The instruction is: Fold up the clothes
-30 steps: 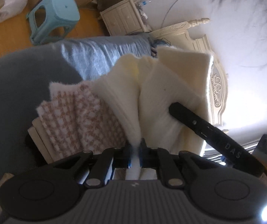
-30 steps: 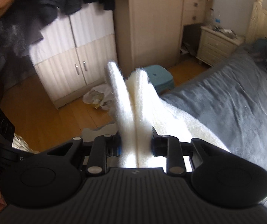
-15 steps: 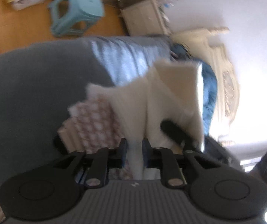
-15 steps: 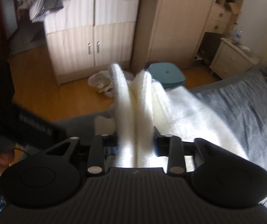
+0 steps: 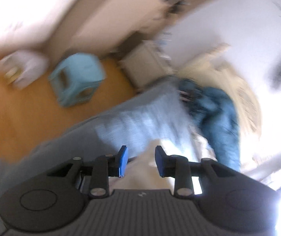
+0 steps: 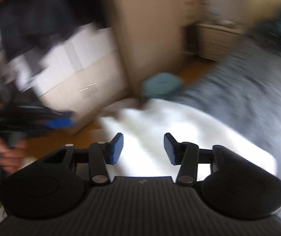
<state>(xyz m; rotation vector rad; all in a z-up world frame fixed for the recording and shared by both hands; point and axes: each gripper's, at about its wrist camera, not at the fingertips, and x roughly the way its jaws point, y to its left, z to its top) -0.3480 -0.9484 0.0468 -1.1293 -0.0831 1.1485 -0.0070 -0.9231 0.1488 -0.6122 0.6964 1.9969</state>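
Left wrist view is strongly blurred, but the left gripper (image 5: 141,161) stands with its blue pads apart, and a ridge of the thick cream-white fleece cloth (image 5: 150,169) rises between them. The pads do not seem to press it; these jaws have just been opening, so I judge the cloth released. The cloth lies on the grey-blue bed cover (image 5: 132,122).

In the right wrist view the right gripper (image 6: 143,148) also stands apart, with nothing clamped; the fleece cloth (image 6: 171,129) lies spread flat under it on the bed cover (image 6: 244,98).

The cloth looks soft, light and bulky. It will probably sag and spring back a little, not slip. An edge or a corner, with all layers together, seems the best place to take hold.

Only the left view shows the crumpled dark blue garment (image 5: 217,110) near the pale carved headboard (image 5: 244,98), and the light blue plastic stool (image 5: 77,78) from its side. Only the right view shows the other gripper in a hand (image 6: 8,155) at the left, and the pale wardrobe doors (image 6: 73,74).
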